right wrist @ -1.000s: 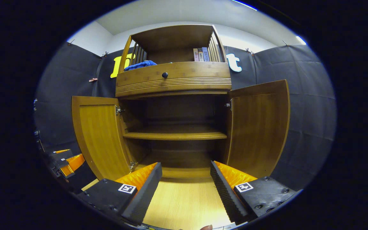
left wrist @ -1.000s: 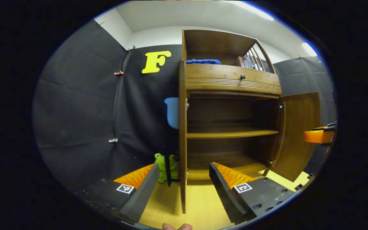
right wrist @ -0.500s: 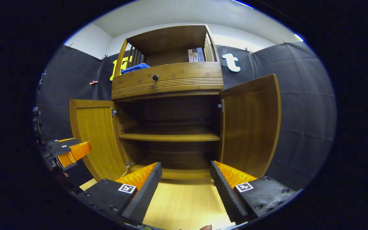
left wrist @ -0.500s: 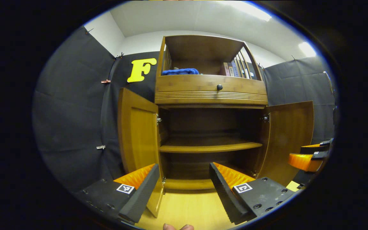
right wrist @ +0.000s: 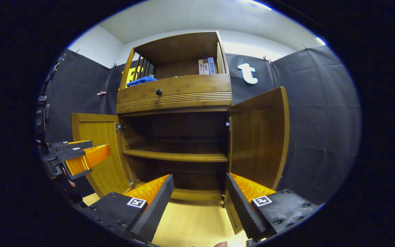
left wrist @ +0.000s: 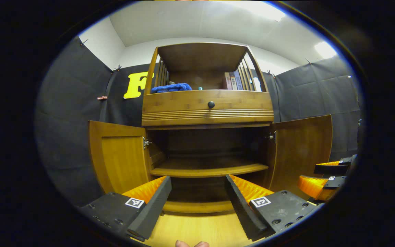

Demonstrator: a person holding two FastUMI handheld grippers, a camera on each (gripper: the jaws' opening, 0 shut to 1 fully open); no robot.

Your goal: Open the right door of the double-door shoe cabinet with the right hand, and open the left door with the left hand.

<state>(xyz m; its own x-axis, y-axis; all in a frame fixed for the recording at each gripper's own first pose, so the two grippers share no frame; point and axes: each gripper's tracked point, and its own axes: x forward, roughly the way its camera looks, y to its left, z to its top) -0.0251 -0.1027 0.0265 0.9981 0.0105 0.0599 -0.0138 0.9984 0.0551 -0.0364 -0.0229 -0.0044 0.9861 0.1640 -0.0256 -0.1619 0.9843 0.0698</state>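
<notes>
Task looks basically done, judging by how things lie. Shoe cabinet (left wrist: pixel 207 109) stands at the far side of the booth, w/ both lower doors swung out. Left door (left wrist: pixel 120 161) hangs wide open on the left, its inner face turned toward the cam in the left gripper view. Right door (right wrist: pixel 257 137) is open too, more edge-on in the right gripper view, near side just beyond that gripper's fingers. Nothing obvious left except maybe pulling both grippers clear.

Left gripper (left wrist: pixel 197 202): fingers spread wide, nothing between them, aimed at the cabinet's lower opening and not touching a door. Right gripper (right wrist: pixel 199 202): also wide, holding nothing; its right finger sits v. near the right door's bottom edge, can't tell if touching. Each gripper also shows at the edge of the other's view, apart from the doors.

Contents:
- Lower compartment: one inner shelf (left wrist: pixel 209 171) across the middle, looks bare above and below, tho the back is dark.
- Drawer (right wrist: pixel 175 92) w/ a round knob, closed; contents hidden.
- Top open shelf: blue cloth (left wrist: pixel 170 87) on the left, a few books (right wrist: pixel 206 66) upright on the right.

Floor (right wrist: pixel 197 223) near the cabinet is light wood.
</notes>
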